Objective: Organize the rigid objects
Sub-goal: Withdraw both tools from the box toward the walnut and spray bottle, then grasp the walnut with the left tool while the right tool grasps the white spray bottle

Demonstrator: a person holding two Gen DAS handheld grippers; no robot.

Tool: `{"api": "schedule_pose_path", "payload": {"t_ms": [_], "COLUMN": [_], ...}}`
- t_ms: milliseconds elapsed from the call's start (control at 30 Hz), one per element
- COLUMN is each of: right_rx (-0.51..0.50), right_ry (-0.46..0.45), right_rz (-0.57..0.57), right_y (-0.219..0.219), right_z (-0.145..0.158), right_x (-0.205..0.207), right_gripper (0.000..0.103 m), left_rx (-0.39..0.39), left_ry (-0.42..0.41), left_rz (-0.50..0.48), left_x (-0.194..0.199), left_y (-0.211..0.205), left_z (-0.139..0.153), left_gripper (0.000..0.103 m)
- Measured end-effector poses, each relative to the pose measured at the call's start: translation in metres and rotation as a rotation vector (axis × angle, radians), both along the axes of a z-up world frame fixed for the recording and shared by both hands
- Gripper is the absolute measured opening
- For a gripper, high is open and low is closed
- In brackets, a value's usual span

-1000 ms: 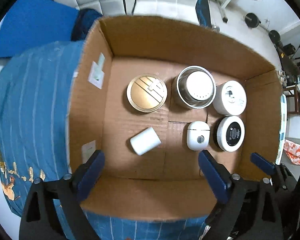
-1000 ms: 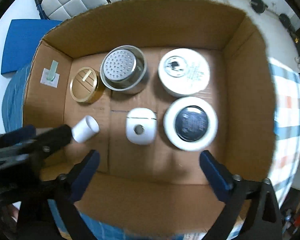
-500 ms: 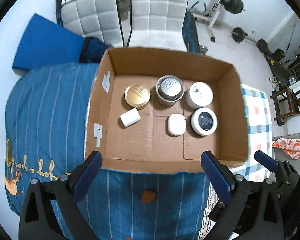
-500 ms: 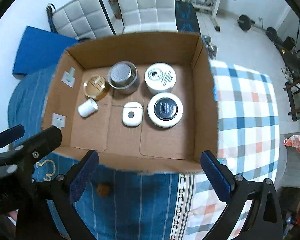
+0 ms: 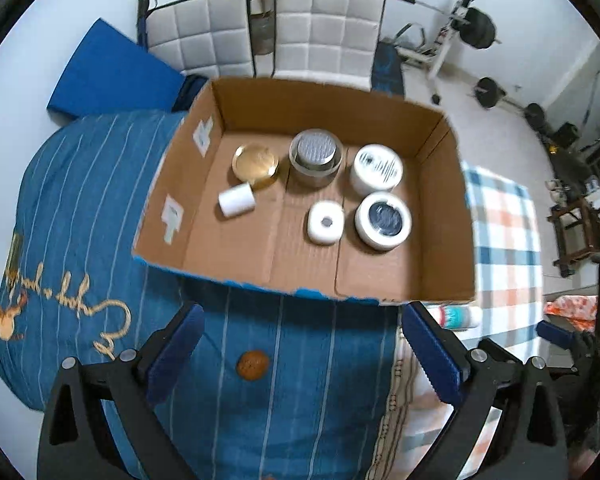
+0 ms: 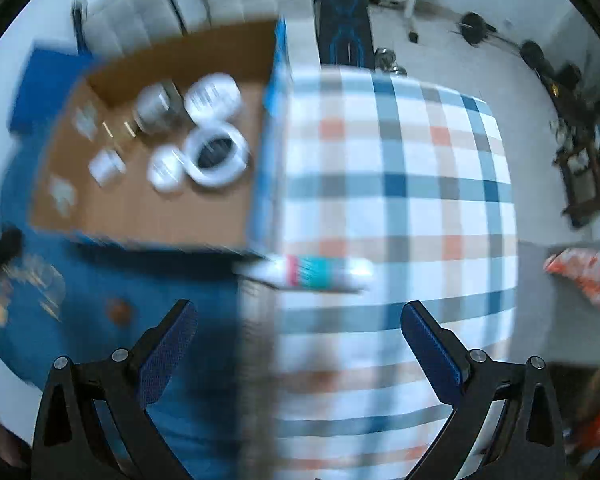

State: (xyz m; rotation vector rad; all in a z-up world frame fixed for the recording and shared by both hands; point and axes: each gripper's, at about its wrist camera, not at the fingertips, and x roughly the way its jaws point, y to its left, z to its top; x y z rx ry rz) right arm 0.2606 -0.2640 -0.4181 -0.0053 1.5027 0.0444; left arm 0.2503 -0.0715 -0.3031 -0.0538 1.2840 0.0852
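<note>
Tube (image 6: 312,274) lying flat on the checked cloth, at five o'clock of the cardboard box (image 6: 204,50), between both empty, wide-spread hand-held grippers (image 6: 300,340) (image 5: 300,344). Probably light, smooth, slightly squashy: best pinched mid-body, across its width.

One cardboard box (image 5: 440,208); six containers inside; one tube (image 6: 312,274); two chairs (image 5: 324,32)

No lettering is legible; print on the white tub (image 5: 376,168) and tube (image 6: 316,274) is blurred.
</note>
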Motion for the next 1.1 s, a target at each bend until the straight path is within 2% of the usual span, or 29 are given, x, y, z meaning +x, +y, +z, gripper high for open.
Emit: {"api": "schedule_pose_path", "payload": {"t_ms": [133,267,400,433,667,733,767,800,900,1033,1100], "right_rx": [-0.094,-0.176,-0.172,-0.194,-0.222,-0.184,-0.137,-0.075,0.004,-0.038,-0.014], "right_ry": [0.086,0.095,0.163,0.140,0.204,0.253,0.294,0.333,0.343,0.301,0.280], "right_rz": [0.141,0.296,0.355,0.360,0.276,0.243,0.213,0.183,0.155,0.134,0.104], "right_y": [-0.002,0.014,0.024,0.024,0.006,0.001,-0.003,-0.006,-0.008,-0.005,-0.006], "right_z": [-0.053,-0.092,-0.127,-0.129,-0.127,-0.126,-0.125,-0.125,-0.119,-0.124,-0.127], "right_x": [0.006,0.014,0.018,0.018,0.009,0.003,0.000,-0.003,-0.006,-0.006,-0.006], "right_gripper": [0.103,0.100,0.100,0.098,0.064,0.056,0.049,0.047,0.047,0.060,0.059], "left_rx": [0.085,0.102,0.122,0.129,0.083,0.074,0.069,0.060,0.005,-0.071,-0.082], "left_ry": [0.009,0.025,0.039,0.043,0.081,0.086,0.090,0.097,0.130,0.196,0.225], "left_rz": [0.030,0.052,0.070,0.070,0.096,0.100,0.103,0.108,0.134,0.182,0.207], "left_x": [-0.006,-0.008,-0.010,-0.011,-0.018,-0.022,-0.023,-0.025,-0.032,-0.043,-0.046], "left_y": [-0.006,0.000,0.006,0.007,0.023,0.027,0.029,0.033,0.048,0.077,0.088], "left_z": [-0.026,-0.038,-0.043,-0.043,-0.053,-0.054,-0.055,-0.055,-0.061,-0.082,-0.092], "left_gripper": [0.101,0.101,0.101,0.101,0.101,0.101,0.101,0.101,0.101,0.101,0.101]}}
